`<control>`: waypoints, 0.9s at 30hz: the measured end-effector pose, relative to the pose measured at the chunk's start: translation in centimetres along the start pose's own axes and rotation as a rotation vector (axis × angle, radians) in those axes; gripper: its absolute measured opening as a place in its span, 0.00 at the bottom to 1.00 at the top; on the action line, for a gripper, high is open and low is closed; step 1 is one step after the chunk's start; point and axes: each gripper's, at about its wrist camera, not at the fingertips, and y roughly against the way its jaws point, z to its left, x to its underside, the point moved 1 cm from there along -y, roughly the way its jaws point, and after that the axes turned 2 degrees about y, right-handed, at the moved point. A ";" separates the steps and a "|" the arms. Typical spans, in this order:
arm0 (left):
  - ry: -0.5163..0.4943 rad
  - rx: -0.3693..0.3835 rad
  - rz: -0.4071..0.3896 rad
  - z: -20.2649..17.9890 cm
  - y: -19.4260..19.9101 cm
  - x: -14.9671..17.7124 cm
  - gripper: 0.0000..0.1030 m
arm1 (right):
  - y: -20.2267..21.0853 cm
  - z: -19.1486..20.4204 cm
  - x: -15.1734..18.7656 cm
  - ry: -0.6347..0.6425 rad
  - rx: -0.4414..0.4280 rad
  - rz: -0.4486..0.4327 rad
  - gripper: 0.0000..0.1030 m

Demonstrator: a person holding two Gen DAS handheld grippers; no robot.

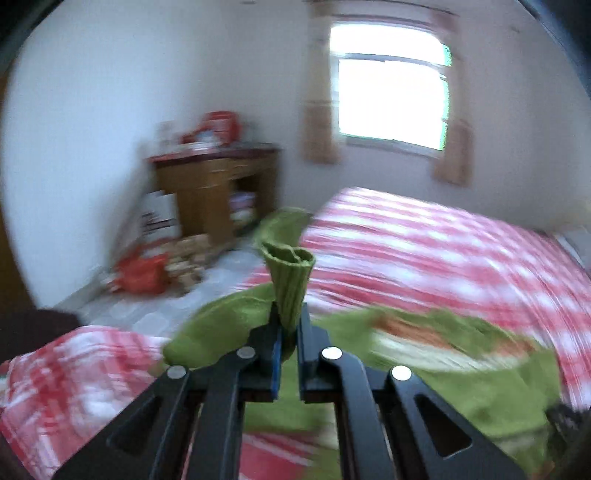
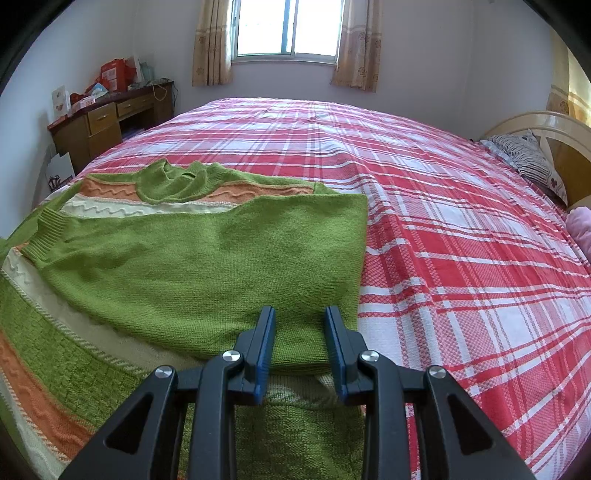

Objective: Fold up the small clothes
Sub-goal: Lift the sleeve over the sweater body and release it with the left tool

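Right wrist view shows a green knitted sweater (image 2: 207, 266) lying flat on the bed (image 2: 461, 229), its collar toward the window (image 2: 288, 27). Bands of orange and cream zigzag knit cross the chest, and a ribbed cuff lies at the left edge. The right claw (image 2: 300, 325) hovers over the sweater's folded part with its blue-padded jaws apart, pinching nothing. The bedspread is a woven red, pink and white plaid, and a striped pillow (image 2: 528, 162) rests by the cream headboard (image 2: 535, 123).

Left wrist view is blurred. The left claw (image 1: 290, 321) is clenched on a ribbed green sleeve cuff (image 1: 290, 273), which flares upward like a funnel above the pads. A wooden desk (image 1: 218, 184) piled with red boxes stands in the corner against pale walls, with beige curtains (image 2: 212, 44) at the window.
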 end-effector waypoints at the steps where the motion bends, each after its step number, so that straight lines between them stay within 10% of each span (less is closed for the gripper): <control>1: -0.038 0.038 0.019 -2.3 0.0 0.8 0.06 | 0.0 0.0 0.0 0.000 0.000 0.000 0.28; 6: -0.156 0.143 0.140 -10.1 -1.2 4.6 0.06 | 0.0 0.0 0.0 -0.004 -0.004 -0.001 0.28; 13: -0.208 0.127 0.292 -11.6 -3.3 8.2 0.12 | 0.0 -0.1 -0.1 -0.008 -0.009 -0.002 0.28; 15: -0.211 0.157 0.328 -11.1 -3.0 8.5 0.24 | 0.0 -0.1 -0.1 -0.007 -0.007 -0.001 0.28; 19: -0.162 0.212 0.297 -8.2 0.0 8.6 0.91 | 0.0 -0.1 -0.1 -0.011 -0.013 0.002 0.28; 24: -0.039 0.129 0.232 -1.8 1.8 8.8 0.91 | 1.2 -0.4 -1.0 -0.066 -0.037 -0.029 0.30; 27: 0.056 0.021 0.244 1.4 0.2 9.2 0.90 | 3.4 0.7 -2.3 -0.173 -0.206 -0.099 0.31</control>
